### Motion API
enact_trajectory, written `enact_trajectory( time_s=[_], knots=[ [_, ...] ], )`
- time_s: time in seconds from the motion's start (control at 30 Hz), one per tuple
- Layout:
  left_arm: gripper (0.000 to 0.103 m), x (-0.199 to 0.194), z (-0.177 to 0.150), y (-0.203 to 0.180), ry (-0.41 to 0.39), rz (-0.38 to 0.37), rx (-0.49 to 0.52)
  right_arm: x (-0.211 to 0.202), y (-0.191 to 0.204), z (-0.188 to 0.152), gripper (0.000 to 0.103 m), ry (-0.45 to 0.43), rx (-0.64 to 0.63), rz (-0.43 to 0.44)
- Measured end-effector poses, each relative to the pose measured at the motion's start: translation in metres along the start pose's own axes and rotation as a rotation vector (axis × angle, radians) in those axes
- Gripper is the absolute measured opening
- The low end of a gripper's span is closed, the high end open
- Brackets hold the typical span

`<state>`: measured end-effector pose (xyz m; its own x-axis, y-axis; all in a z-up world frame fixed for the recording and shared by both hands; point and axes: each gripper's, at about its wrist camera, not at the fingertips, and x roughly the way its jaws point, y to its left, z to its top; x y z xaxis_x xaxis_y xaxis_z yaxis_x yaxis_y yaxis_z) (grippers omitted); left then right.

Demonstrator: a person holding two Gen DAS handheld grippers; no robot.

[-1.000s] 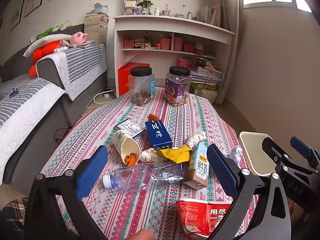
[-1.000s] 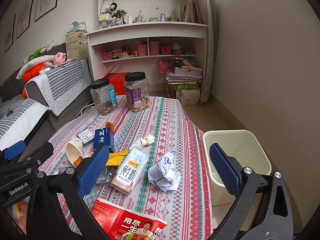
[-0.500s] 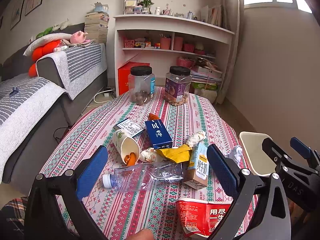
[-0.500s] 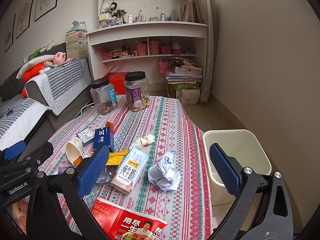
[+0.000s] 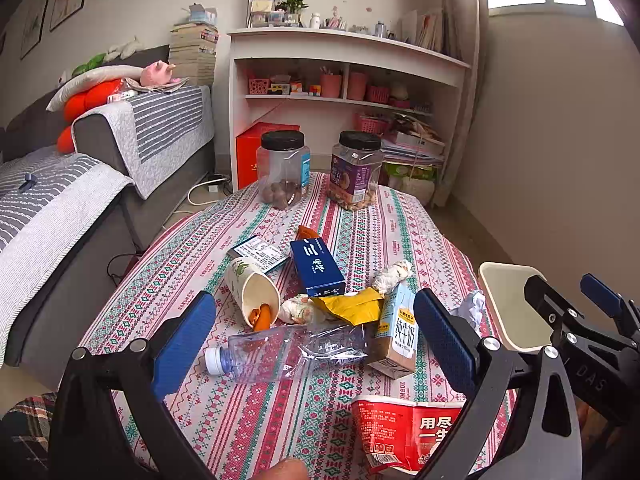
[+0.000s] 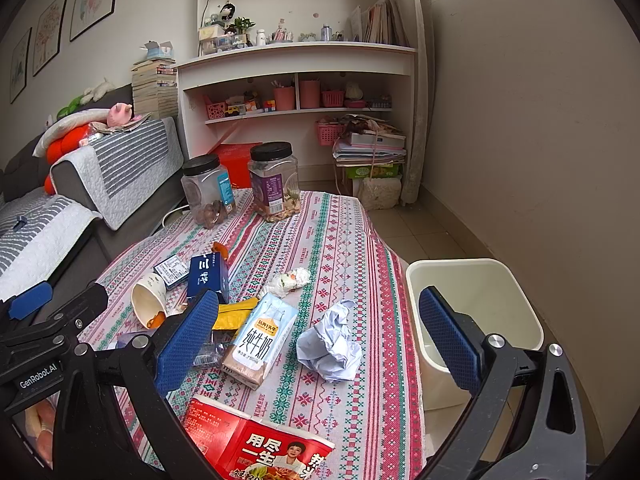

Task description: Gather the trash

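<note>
Both hand-held grippers released, bin empty, tipped cup holding orange peel

A crushed clear plastic bottle with a white cap lies on its side between the left gripper's fingers. A pale-blue milk carton lies flat just beside the right gripper's left finger, a crumpled white paper ball between that gripper's fingers. The cream rectangular plastic bin stands open behind its right finger.
</note>
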<state>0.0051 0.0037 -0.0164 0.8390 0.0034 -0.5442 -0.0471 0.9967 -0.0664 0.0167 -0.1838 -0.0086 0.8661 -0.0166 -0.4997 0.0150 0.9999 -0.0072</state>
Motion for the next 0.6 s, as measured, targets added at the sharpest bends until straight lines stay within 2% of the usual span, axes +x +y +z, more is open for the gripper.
enact_trajectory(
  time_s=[0.6],
  knots=[
    [0.096,0.0045,-0.0084,0.0029,0.010,0.005,-0.010,0.0087,0.0027,-0.0020,0.096,0.031,-0.002,0.000]
  ],
)
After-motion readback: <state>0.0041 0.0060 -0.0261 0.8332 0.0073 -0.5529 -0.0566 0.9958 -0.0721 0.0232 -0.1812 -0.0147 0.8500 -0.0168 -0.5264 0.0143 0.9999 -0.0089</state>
